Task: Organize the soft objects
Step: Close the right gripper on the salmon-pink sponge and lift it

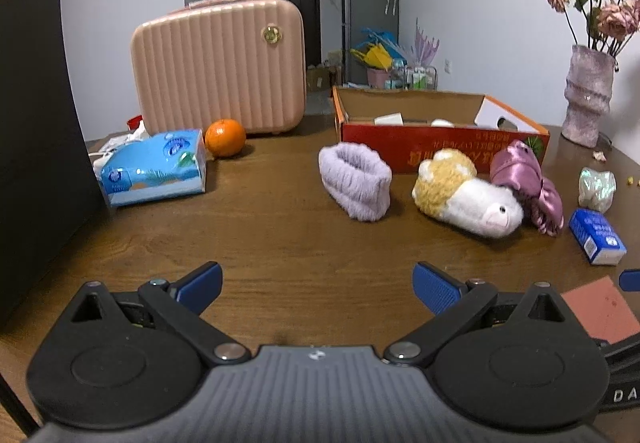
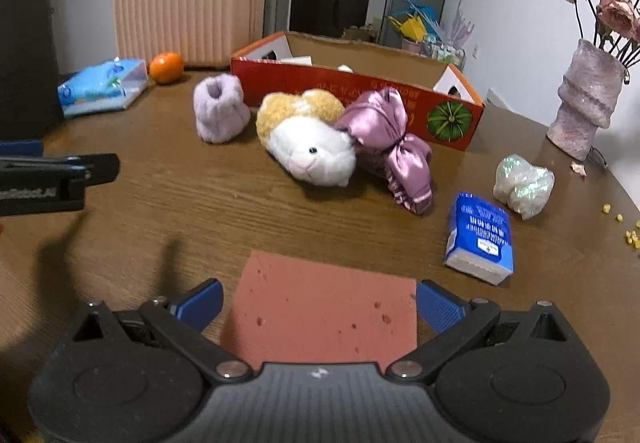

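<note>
Evidently little is done: both the left hand-held gripper (image 1: 318, 285) and right hand-held gripper (image 2: 319, 301) hang released and empty, while the plush hamster (image 2: 308, 139), lilac cuff (image 2: 219, 109) and satin scrunchie (image 2: 390, 147) lie just before the red box (image 2: 360, 83), unpacked.

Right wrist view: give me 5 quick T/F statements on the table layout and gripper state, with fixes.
1. The plush hamster touches the satin bow. True.
2. The orange is inside the cardboard box. False: it sits on the table beside the pink case.
3. The right gripper is open over the red sponge. True.
4. The left gripper holds the purple scrunchie. False: it is open and empty.
5. The blue tissue pack lies left of the hamster. False: right.
</note>
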`<state>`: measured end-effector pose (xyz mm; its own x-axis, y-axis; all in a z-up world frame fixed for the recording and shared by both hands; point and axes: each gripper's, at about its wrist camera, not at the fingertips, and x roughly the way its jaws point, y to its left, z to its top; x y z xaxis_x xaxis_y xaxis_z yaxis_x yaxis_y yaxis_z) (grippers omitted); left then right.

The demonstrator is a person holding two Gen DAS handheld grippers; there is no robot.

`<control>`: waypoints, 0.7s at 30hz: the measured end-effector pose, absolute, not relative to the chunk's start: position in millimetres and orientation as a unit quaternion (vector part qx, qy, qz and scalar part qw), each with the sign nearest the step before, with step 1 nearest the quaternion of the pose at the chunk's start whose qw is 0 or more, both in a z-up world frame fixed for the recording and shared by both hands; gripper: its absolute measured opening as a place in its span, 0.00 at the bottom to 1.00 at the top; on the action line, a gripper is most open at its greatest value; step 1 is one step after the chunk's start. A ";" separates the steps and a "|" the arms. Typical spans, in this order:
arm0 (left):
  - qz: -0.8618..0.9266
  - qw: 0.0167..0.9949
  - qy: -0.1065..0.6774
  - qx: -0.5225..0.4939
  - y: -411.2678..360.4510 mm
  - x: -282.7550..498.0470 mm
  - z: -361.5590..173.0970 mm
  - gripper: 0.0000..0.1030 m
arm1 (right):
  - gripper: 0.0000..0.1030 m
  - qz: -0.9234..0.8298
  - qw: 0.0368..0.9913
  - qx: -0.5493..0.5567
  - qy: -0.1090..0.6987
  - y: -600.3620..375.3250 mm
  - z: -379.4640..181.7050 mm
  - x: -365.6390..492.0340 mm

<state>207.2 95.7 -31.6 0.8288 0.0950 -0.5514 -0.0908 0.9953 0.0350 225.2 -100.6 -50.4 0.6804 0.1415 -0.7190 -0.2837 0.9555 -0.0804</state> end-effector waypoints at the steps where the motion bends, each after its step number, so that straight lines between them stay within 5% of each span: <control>1: 0.046 0.955 0.292 0.004 96.4 207.0 -32.5 1.00 | 1.00 0.114 0.911 -0.095 0.386 -100.9 -52.1 225.9; 21: 0.044 0.951 0.305 -0.004 101.3 207.5 -36.6 1.00 | 0.95 0.122 0.908 -0.062 0.397 -121.0 -63.9 235.2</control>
<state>207.5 101.3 -36.6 0.8103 0.0813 -0.5804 -0.0863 0.9961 0.0190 235.2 -121.0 -63.9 0.6548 0.1721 -0.7359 -0.2700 0.9627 -0.0151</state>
